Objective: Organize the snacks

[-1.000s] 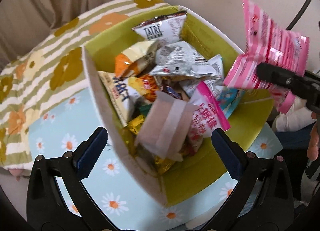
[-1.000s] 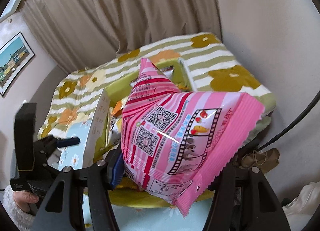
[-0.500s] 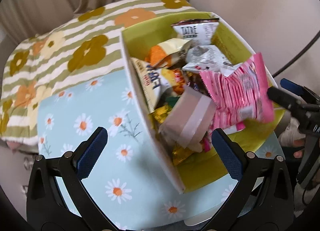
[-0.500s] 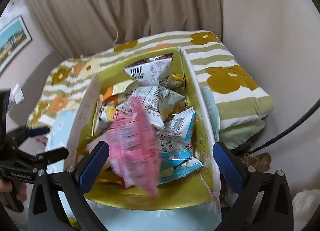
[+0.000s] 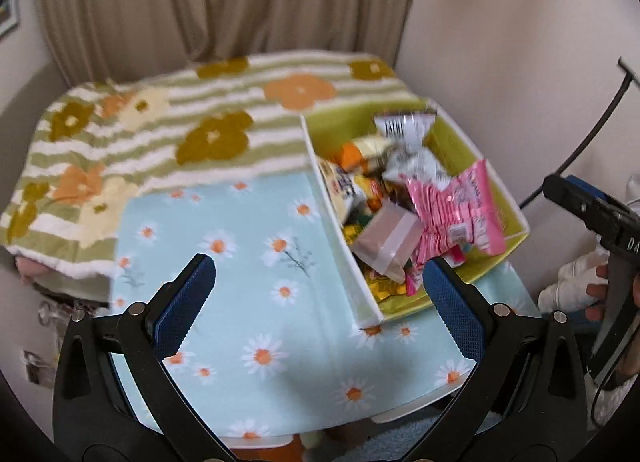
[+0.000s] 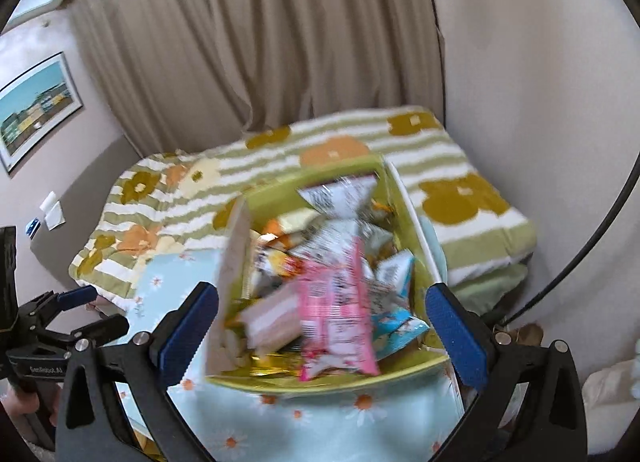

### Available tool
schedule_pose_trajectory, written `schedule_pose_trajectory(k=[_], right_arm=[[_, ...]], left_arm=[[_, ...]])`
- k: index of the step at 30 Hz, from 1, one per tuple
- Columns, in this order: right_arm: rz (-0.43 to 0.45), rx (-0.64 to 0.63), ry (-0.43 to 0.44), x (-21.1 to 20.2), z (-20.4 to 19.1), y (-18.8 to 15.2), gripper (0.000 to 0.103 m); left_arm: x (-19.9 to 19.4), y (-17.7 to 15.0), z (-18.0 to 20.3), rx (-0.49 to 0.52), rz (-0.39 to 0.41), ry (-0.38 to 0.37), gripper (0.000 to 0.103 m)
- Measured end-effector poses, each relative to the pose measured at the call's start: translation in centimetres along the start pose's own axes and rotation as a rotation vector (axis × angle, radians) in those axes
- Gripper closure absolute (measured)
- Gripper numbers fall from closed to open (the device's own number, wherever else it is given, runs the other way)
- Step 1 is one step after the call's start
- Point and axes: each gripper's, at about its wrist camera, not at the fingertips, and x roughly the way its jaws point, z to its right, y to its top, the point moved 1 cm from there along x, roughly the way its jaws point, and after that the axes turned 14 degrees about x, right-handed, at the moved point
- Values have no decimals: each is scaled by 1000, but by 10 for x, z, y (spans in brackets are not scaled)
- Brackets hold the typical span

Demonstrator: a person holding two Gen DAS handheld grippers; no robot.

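Standing spread and empty, left gripper (image 5: 318, 284) hovers over bare daisy cloth (image 5: 240, 262) — beside the box (image 5: 344, 262) wall. Pink snack packet (image 6: 340, 302) lies atop the box's pile. Right gripper (image 6: 322, 316) — jaws wide, nothing between.

Pale blue daisy-print tabletop (image 5: 248, 262): lying bare left of the box, giving open passage. Green-lined open-topped cardboard box (image 5: 448, 134), right: brimming with a heap of assorted snack packets (image 5: 384, 190), tall white near-left wall (image 5: 340, 238) blocking sideways entry. Beige pleated curtain (image 6: 256, 42) closing off the far side.
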Motion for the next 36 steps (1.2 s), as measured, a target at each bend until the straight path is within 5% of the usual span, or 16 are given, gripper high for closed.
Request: schedule_pose_trajectory(k=[7, 13, 23, 36], right_arm=[[131, -75, -9, -77, -59, -28, 0], [252, -165, -61, -126, -93, -63, 0], [296, -158, -60, -150, -106, -90, 0], [333, -149, -64, -164, -109, -91, 0]], left_arm=[[-117, -31, -19, -47, 223, 137, 0], [-174, -69, -32, -85, 303, 225, 0], [-205, -106, -29, -85, 344, 259, 0], [-212, -103, -20, -61, 373, 255, 0]])
